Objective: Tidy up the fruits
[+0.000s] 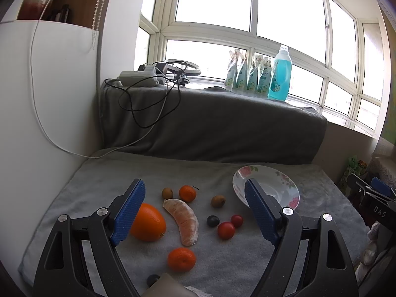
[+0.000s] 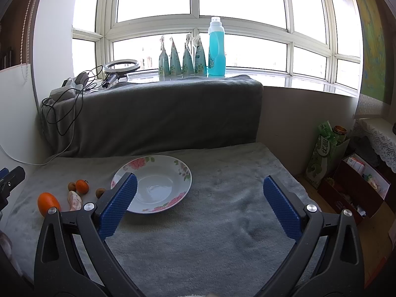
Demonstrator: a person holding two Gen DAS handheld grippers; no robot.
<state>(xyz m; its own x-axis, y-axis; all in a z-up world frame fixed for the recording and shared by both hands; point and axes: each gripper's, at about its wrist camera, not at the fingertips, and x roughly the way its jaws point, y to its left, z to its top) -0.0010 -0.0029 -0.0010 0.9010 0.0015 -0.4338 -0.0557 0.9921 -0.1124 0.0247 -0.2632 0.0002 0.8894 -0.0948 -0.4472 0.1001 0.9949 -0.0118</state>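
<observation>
Between left tool [image 1: 195, 205] pads, fruits [image 1: 183, 220]

The right half of the grey-covered counter [image 2: 222, 198] lies bare, so a gripper could sweep in freely there. The flowered plate [image 2: 158, 185] sits mid-counter with open cloth in front of it. To the left the fruits [image 1: 183, 217] lie scattered close together, with only narrow gaps between them. Behind, a draped grey ledge [image 2: 153, 113] rises like a wall; a white panel [image 1: 37, 123] closes the left side.
</observation>
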